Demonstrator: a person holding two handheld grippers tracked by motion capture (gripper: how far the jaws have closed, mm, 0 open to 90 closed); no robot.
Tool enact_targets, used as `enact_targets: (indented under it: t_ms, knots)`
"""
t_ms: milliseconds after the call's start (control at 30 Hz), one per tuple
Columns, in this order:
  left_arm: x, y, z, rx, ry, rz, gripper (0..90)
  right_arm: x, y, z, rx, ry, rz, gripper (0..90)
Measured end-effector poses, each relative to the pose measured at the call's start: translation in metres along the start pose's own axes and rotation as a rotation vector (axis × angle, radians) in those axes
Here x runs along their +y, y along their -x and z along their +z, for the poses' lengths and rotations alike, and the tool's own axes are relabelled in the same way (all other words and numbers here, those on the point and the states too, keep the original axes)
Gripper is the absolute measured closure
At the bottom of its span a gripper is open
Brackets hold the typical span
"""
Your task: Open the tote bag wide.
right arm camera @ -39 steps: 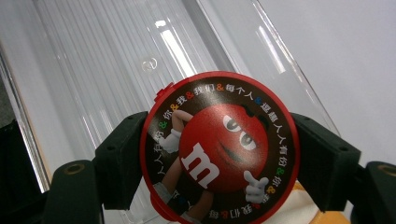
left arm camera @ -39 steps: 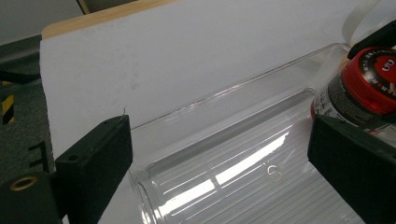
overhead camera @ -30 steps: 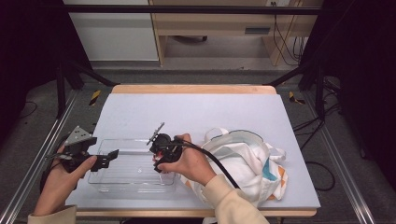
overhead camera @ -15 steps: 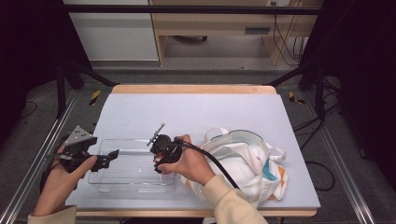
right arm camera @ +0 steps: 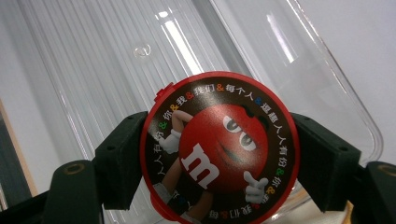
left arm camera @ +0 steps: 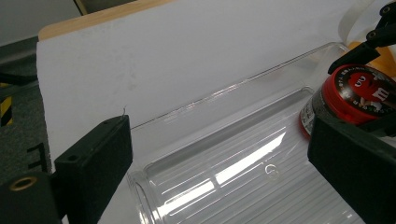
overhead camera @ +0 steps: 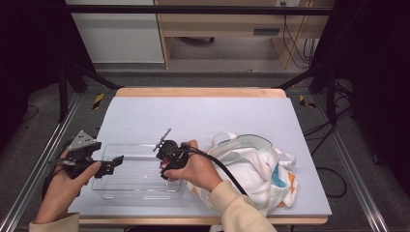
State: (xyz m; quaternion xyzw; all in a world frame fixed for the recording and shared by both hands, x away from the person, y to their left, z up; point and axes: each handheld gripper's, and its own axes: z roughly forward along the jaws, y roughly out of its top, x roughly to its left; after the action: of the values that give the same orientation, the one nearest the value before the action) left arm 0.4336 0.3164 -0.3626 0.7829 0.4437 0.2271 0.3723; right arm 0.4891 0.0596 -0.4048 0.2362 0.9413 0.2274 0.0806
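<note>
A clear plastic tray (overhead camera: 130,182) lies at the table's front left. My right gripper (overhead camera: 167,165) hangs over the tray's right end, shut on a round red candy tub (right arm camera: 219,149) with a cartoon lid. The jaws of the right gripper (right arm camera: 219,161) press on the tub's two sides. The tub (left arm camera: 359,91) sits low inside the tray (left arm camera: 219,100); whether it touches the floor I cannot tell. My left gripper (overhead camera: 113,165) is at the tray's left end, open. In the left gripper view, the left gripper (left arm camera: 224,172) has the tray's near corner between its wide-apart jaws.
A white cloth bag (overhead camera: 256,166) with teal and orange patches lies crumpled right of the tray, under the right forearm. The white table mat (overhead camera: 203,116) runs back to a wooden edge. Metal rails flank the table on both sides.
</note>
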Motion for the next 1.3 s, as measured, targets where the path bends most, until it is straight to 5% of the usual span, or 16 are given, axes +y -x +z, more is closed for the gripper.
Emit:
enact_targets:
  t_ms: [967,1300]
  knots:
    - [-0.0004,0.0003,0.0011,-0.005,-0.004,0.001,6.5,-0.0006,0.0014,0.0029,0.019,-0.009,0.011,25.3]
    - [-0.0005,0.0001,0.0008,-0.005,-0.003,-0.002,6.5,-0.0001,0.0018,0.0025,0.026,-0.006,0.009,18.8]
